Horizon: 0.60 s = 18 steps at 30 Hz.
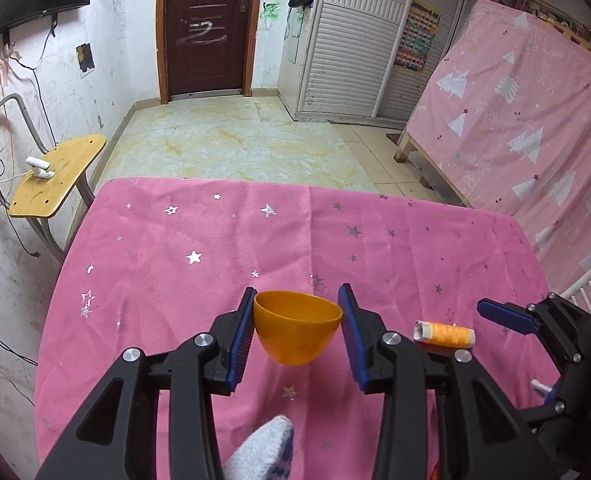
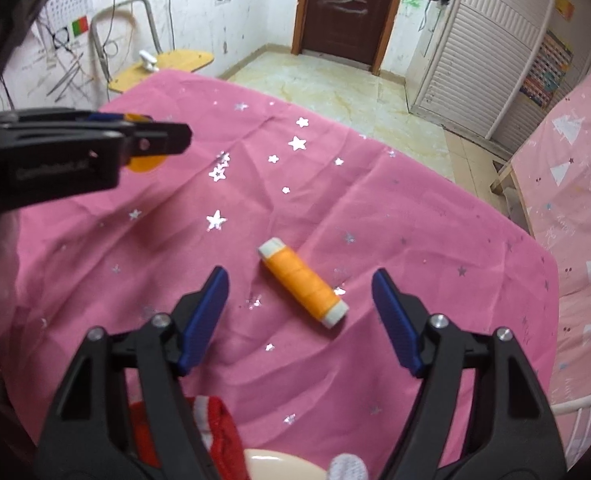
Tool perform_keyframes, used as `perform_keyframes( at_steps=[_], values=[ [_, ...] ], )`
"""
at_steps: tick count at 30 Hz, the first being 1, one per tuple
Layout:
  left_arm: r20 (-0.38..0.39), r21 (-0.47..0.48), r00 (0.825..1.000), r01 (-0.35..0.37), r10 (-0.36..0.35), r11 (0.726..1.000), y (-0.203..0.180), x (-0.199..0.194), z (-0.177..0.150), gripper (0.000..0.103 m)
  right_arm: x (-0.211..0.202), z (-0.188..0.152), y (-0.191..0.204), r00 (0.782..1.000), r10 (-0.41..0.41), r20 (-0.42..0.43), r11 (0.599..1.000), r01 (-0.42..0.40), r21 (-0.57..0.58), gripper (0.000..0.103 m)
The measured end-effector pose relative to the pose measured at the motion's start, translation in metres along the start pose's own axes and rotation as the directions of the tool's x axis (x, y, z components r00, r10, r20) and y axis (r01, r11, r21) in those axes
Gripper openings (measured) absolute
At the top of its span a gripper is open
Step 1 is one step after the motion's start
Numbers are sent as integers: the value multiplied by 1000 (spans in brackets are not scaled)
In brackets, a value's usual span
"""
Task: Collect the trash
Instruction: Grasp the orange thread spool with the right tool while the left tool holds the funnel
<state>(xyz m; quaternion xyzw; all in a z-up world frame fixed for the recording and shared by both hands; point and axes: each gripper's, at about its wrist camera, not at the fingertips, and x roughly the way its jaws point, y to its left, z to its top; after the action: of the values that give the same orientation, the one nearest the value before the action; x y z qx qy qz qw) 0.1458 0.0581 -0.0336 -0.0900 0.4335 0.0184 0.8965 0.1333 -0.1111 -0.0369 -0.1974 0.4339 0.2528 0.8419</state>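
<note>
The left claw (image 1: 297, 328) is holding an orange cup (image 1: 297, 330) between its blue pads, up off the desk (image 1: 175, 280). The cup is sitting upright, mouth up. An orange spool (image 2: 302, 282) is lying on its side on the pink cloth. The right claw (image 2: 301, 316) is standing wide open and holding nothing. The spool is sitting between its two fingers, nearer the finger at 3 o'clock, touching neither. From the left claw, the spool is lying at 3 o'clock.
</note>
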Motion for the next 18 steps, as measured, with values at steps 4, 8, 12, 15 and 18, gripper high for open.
perform_keyframes(
  at_steps=[4,8,12,15,18],
  values=[
    [2,-9,1000,4,-4,1000,6,-1,-2,33,7,2,2,999,-19,-27,1000,19,-11,50],
    [-3,-16,1000,6,-6,1000,9,-1,-4,33,9,3,4,999,-6,-34,1000,6,-18,31],
    [-4,-20,1000,5,-5,1000,11,-3,-6,33,10,4,11,999,4,-36,999,-5,-38,15],
    [2,-14,1000,1,0,1000,8,-7,-7,33,9,2,13,1000,-5,-29,999,4,-40,15],
    [6,-9,1000,-5,5,1000,5,-10,-7,33,4,-1,10,1000,4,-7,1000,-4,-17,15]
  ],
)
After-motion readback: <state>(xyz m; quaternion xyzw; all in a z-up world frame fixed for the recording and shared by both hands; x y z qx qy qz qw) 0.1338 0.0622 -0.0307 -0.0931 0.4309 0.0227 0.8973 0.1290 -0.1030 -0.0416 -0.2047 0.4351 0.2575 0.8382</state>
